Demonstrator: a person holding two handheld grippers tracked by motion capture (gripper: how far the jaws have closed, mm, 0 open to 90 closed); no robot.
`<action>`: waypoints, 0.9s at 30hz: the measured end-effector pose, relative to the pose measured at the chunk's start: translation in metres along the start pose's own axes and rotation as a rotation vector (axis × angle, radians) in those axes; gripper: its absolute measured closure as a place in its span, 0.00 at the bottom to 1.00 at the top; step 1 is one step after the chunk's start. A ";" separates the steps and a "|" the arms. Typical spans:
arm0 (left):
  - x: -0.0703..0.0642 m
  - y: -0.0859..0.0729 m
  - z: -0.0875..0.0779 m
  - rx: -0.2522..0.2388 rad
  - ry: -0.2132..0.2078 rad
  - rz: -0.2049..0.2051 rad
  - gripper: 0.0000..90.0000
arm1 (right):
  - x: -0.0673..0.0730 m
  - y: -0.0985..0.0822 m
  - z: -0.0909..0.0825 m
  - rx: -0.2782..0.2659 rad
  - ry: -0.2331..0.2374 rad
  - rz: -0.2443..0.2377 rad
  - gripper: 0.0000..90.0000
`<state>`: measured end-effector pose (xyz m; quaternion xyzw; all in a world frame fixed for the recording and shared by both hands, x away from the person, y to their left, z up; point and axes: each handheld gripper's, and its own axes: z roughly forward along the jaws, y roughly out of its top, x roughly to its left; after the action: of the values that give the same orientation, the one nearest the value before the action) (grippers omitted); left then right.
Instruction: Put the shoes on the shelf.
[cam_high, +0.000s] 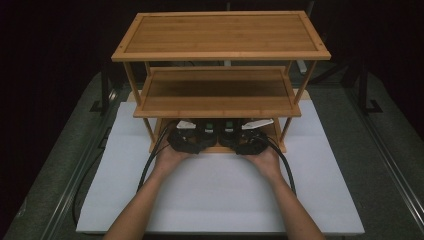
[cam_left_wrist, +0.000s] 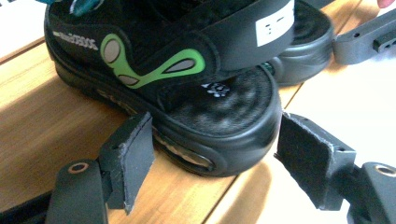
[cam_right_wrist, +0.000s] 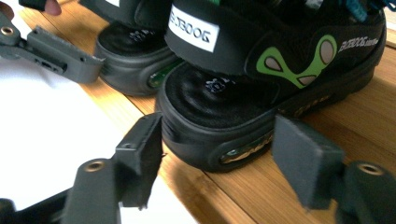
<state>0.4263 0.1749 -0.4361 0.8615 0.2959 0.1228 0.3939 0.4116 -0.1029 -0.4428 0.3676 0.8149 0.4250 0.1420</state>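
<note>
Sandals, two black ones with green side markings, stand side by side on the bottom board of a three-tier bamboo rack (cam_high: 220, 36), heels toward the person. The left sandal (cam_left_wrist: 187, 79) sits at 12 o'clock from the left gripper (cam_left_wrist: 215, 154); its rounded heel lies between the jaws, which stand apart with a gap on both sides, pressing nothing. The right sandal (cam_right_wrist: 261, 88) sits likewise before the right gripper (cam_right_wrist: 217, 156): the jaw at 9 o'clock is just beside the heel, the one at 3 o'clock stays off it, so this grip is released too. In the high view both hands hold the grippers at the rack's lowest shelf, at 6 o'clock from its middle shelf. The rack stands on a white sheet (cam_high: 220, 200) covering the desk (cam_high: 380, 165).
</note>
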 end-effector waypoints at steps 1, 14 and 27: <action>-0.001 0.000 -0.001 0.006 0.004 -0.003 0.27 | 0.000 0.001 -0.001 -0.003 0.006 0.003 0.34; -0.001 -0.016 -0.024 -0.012 -0.004 -0.034 0.10 | 0.005 -0.011 -0.033 -0.014 0.015 0.013 0.24; -0.018 -0.044 -0.075 -0.020 -0.003 -0.019 0.02 | 0.006 -0.040 -0.083 -0.042 0.002 0.014 0.23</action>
<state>0.3603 0.2323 -0.4192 0.8548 0.3022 0.1205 0.4042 0.3430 -0.1620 -0.4244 0.3698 0.8033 0.4434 0.1457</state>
